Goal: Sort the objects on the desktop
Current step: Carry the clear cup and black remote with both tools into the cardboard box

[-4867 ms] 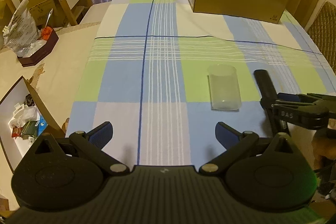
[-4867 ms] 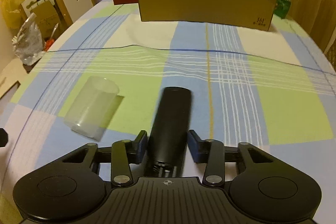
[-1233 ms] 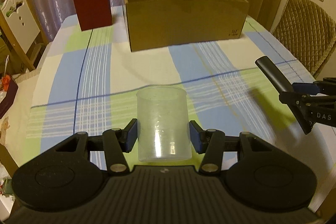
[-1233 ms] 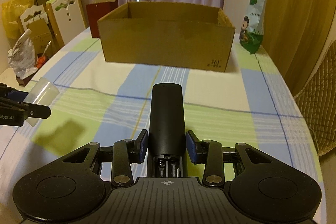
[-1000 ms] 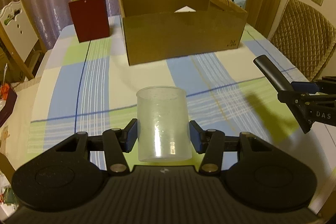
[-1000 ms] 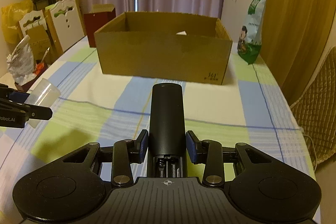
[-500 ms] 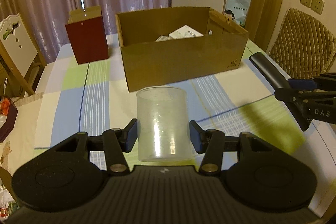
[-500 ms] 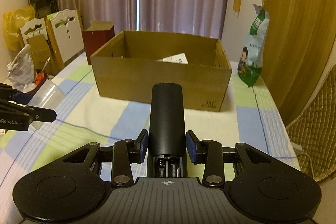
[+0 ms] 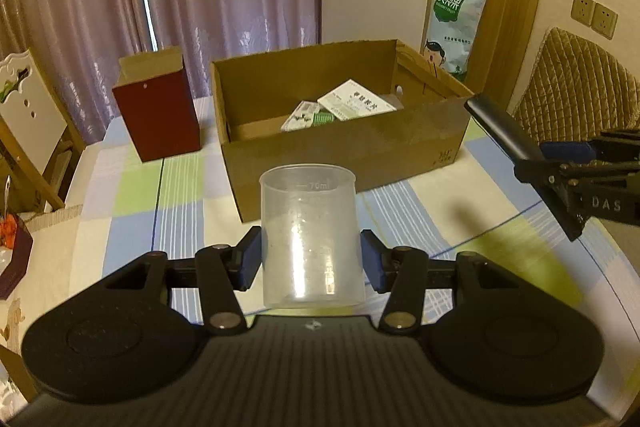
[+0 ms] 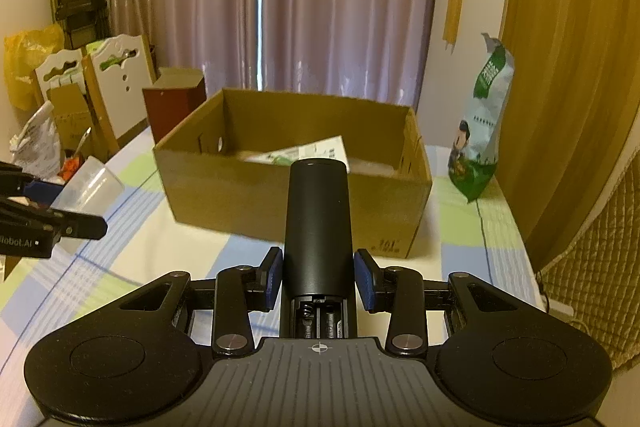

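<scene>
Table [image 9: 120, 187] with a checked cloth carries everything here, and the landmark on it is the big open cardboard box [image 9: 344, 147] at its far end. A dark red box [image 9: 158, 119] stands just left of the cardboard box, a green snack bag [image 9: 454, 23] stands behind its right corner, and a few white and green packets [image 9: 340, 107] already lie inside it, which suggests the cardboard box is where sorted things are meant to go. The left tool [image 9: 312, 259] is clenched on a clear plastic cup [image 9: 310, 239], held upright in the air in front of the cardboard box's near wall, rim up, probably so it can be carried over that wall. The right tool [image 10: 318, 275] is clenched on a black remote [image 10: 318, 227], its open battery bay toward the camera and its far end aimed at the cardboard box's front right part. Both things hang short of the cardboard box, neither over its opening. Half a second ago the cardboard box sat smaller and further off in both views; both tools have since risen and closed in on it, and their grips look unchanged.
</scene>
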